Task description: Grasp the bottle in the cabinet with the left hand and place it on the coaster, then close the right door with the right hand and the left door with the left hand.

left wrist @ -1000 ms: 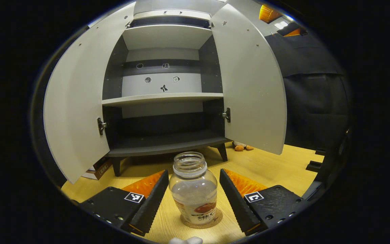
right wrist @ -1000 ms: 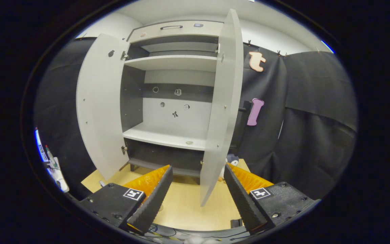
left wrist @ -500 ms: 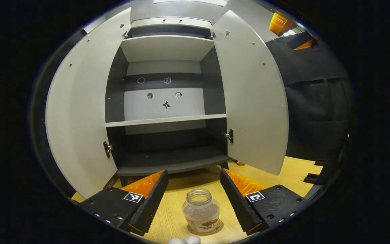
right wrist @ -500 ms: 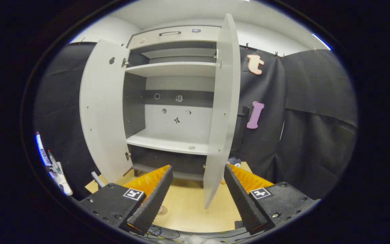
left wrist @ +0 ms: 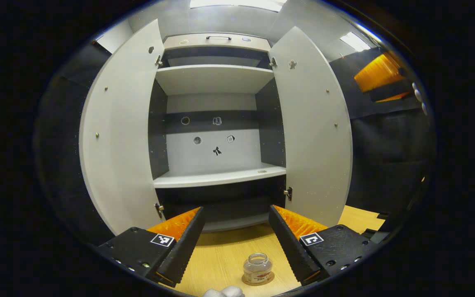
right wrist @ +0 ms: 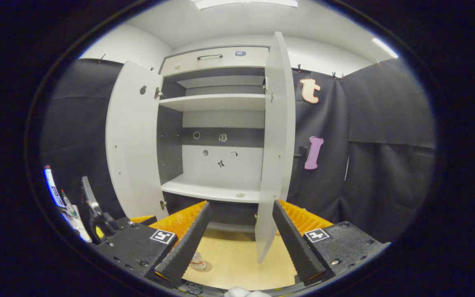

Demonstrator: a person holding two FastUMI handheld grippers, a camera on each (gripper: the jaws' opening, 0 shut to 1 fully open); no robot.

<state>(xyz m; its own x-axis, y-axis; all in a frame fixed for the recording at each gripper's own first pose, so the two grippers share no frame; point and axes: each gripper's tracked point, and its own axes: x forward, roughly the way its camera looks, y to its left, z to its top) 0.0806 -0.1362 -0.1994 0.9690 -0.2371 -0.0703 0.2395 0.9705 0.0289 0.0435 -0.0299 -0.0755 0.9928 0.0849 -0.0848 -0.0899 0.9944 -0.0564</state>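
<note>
the wooden table carried the cabinet on its feet, and nearer, a round coaster with the bottle upright on it.

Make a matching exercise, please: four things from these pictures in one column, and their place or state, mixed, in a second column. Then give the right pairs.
Things:
1. bottle
2. right door
3. left tool
4. middle shelf

Places or states:
A. swung open, edge towards the right gripper view
B. open, fingers apart and holding nothing
C. standing upright on the coaster on the wooden table
D. inside the cabinet, white, with a small round mark near its right end

Pairs: 1-C, 2-A, 3-B, 4-D
</note>
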